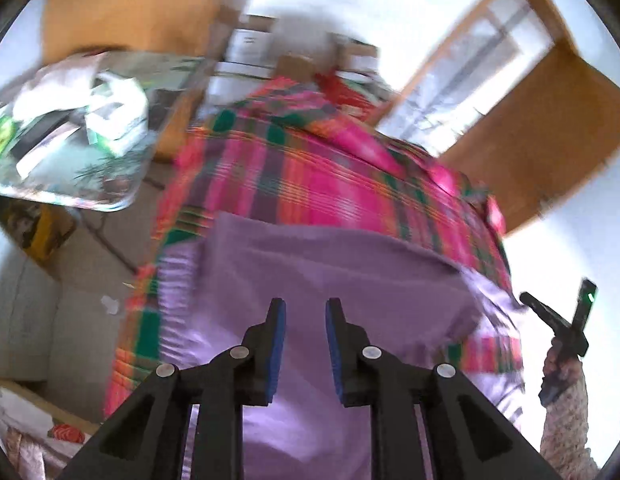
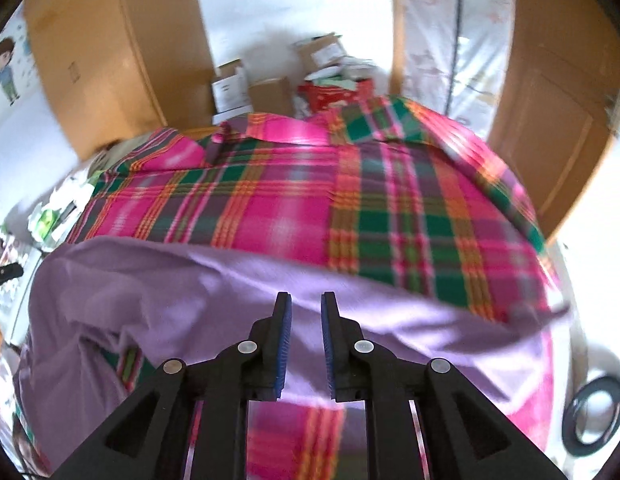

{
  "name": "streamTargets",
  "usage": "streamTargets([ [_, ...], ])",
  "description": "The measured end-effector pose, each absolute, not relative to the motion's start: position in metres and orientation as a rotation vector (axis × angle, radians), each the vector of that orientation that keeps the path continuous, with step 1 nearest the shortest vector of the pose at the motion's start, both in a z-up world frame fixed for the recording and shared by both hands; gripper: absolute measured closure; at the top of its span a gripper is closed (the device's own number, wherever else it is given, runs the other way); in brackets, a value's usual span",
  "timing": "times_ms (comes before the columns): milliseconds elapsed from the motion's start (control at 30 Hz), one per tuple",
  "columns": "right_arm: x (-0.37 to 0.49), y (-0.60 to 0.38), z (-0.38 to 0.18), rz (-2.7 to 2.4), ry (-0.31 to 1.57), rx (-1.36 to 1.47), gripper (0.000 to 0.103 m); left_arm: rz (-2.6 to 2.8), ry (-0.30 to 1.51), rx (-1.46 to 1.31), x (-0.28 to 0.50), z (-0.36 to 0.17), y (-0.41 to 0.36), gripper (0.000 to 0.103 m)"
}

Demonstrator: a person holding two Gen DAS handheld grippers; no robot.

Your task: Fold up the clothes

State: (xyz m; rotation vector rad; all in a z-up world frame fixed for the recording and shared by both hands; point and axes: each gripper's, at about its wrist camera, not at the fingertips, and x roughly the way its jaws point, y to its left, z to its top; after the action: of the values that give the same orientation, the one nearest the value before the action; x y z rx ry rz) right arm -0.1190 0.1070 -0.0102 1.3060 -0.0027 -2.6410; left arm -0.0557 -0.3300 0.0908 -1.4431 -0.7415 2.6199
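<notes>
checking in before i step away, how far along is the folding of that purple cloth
Early, by the look of it. Done: the purple cloth is laid out on the plaid blanket. In hand: nothing, as the left gripper and right gripper both hover open above it. Left: it is still rumpled with no neat fold visible, so the folding itself remains.

Both wrist cameras looked down from close above, sharing the lilac garment (image 1: 310, 272) on the plaid bedspread (image 2: 389, 216).

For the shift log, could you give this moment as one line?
left gripper: open | right gripper: open | lilac garment: lying on plaid blanket, unheld
</notes>
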Motion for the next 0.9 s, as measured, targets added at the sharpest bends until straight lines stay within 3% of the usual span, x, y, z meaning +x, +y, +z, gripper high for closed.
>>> streamTargets([
  [400,-0.048,0.176,-0.039,-2.728,-0.160,1.465,0.083,2.420,-0.486,-1.525,-0.070,0.068,-0.204,0.083],
  [600,-0.049,0.217,-0.062,-2.760,-0.355,1.503,0.077,2.402,-0.440,-1.614,-0.089,0.048,-0.173,0.082],
  [733,-0.062,0.252,-0.080,-2.749,-0.587,1.533,0.071,2.407,-0.440,-1.641,-0.097,0.038,-0.161,0.082],
  [900,-0.069,0.262,-0.085,-2.755,-0.654,1.440,0.066,2.437,-0.391,-1.663,-0.102,0.036,-0.150,0.082],
])
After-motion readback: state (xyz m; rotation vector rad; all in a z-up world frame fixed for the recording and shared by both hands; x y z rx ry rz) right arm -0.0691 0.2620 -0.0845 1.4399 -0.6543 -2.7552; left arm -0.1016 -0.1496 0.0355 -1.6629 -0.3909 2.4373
